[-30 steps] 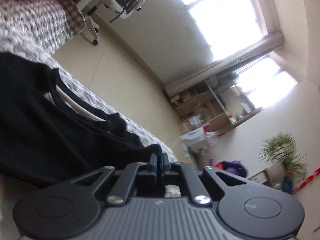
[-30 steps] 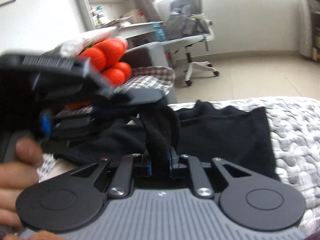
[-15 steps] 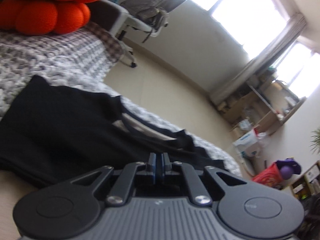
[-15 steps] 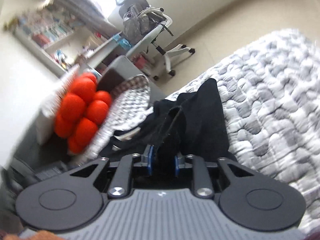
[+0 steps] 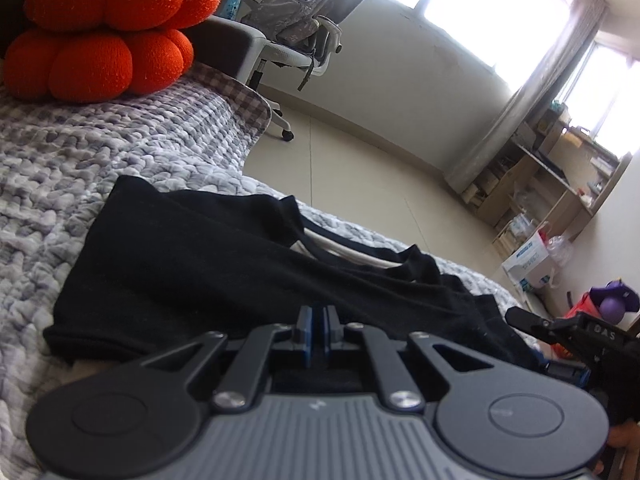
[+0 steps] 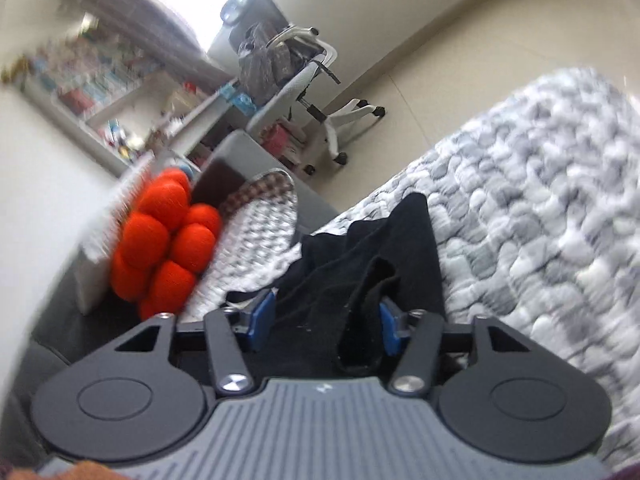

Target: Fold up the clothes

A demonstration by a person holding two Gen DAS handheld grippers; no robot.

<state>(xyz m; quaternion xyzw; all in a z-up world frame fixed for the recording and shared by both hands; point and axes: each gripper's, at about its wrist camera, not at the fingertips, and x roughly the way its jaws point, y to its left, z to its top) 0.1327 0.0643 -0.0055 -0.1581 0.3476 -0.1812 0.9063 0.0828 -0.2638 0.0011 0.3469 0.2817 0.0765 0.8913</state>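
1. A black garment (image 5: 192, 256) lies on a grey-and-white quilt (image 5: 100, 160) that covers a bed, partly folded so that one dark layer lies over another.
2. In the left wrist view, pale cream stripes show at the garment's far edge, between two black bands, and its near corner lies flat on the quilt.
3. In the right wrist view the garment (image 6: 404, 248) runs away from the camera as a narrow, rumpled strip, with a loose fold standing up near the tool.
4. The left gripper (image 5: 319, 320) is clenched: its blue pads meet with only a thin slit between them. They sit low over the black cloth; whether any cloth is pinched in them cannot be told.
5. The right gripper (image 6: 326, 320) is letting go: its jaws are opening, the blue pads (image 6: 262, 314) well apart. A hanging fold of the garment is between them, close to the right pad, but they do not press on it.
6. An orange cushion (image 5: 104, 28) sits on the quilt beyond the garment, and an office chair (image 5: 304, 24) stands on the floor behind it.
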